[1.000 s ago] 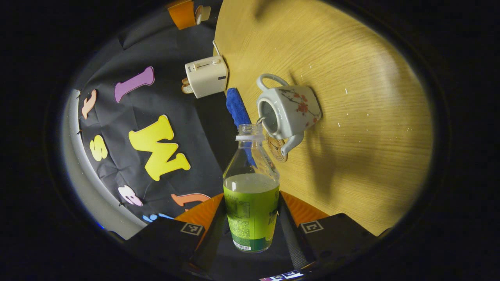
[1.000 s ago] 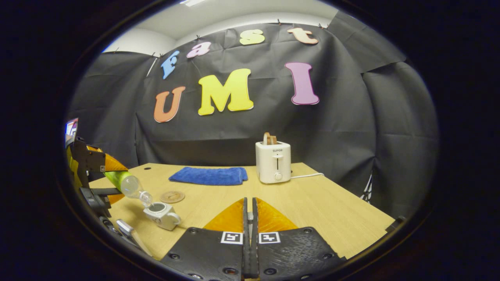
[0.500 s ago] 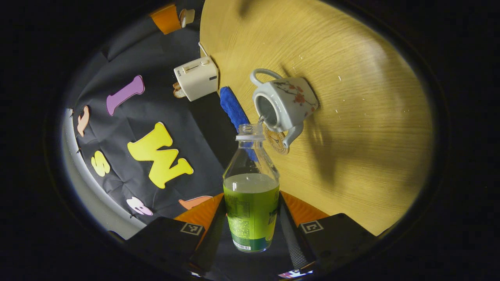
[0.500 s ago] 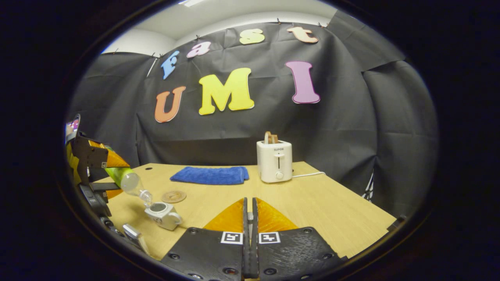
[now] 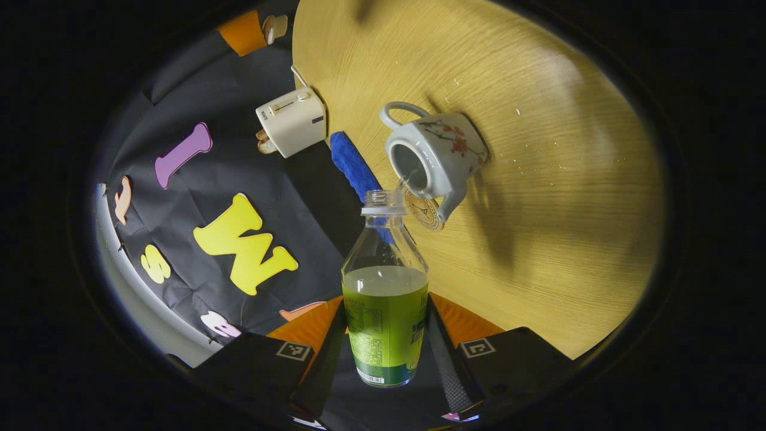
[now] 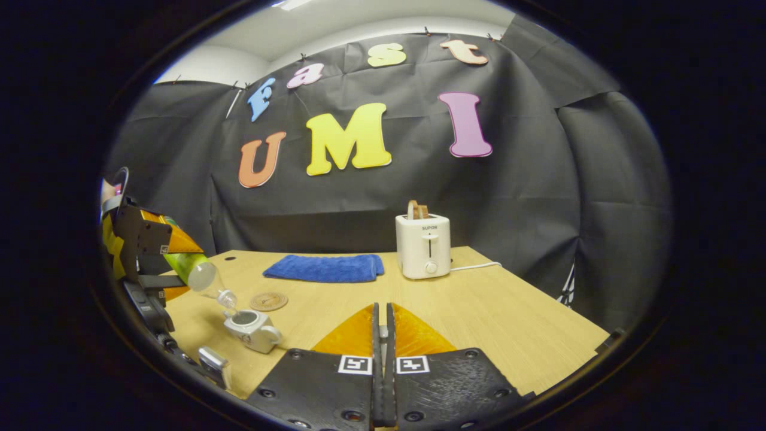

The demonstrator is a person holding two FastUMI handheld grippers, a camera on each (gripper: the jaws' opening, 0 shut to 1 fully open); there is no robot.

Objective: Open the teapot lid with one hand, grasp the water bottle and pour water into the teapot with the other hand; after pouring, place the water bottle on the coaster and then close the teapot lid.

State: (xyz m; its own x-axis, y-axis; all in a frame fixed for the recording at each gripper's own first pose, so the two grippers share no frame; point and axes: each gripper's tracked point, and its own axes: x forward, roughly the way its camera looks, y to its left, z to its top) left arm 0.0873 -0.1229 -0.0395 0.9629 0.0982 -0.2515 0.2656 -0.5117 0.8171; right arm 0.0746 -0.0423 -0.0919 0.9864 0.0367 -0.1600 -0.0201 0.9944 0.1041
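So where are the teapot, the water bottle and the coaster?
teapot (image 5: 446,157), left gripper view, its flowered side.
water bottle (image 5: 385,335), left gripper view, its green label.
coaster (image 6: 268,301), right gripper view, its top face.

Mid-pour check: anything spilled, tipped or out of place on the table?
No spill stands out. The green-labelled clear water bottle is tilted toward the upright white floral teapot, whose lid is off. The round wooden coaster is bare. Small pale specks dot the wooden table; I cannot tell what they are.

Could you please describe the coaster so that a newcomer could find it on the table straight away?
On the wooden table, look in front of the blue towel, just behind the white teapot. The coaster is the flat round brown disc there, the only thin, low thing among them.
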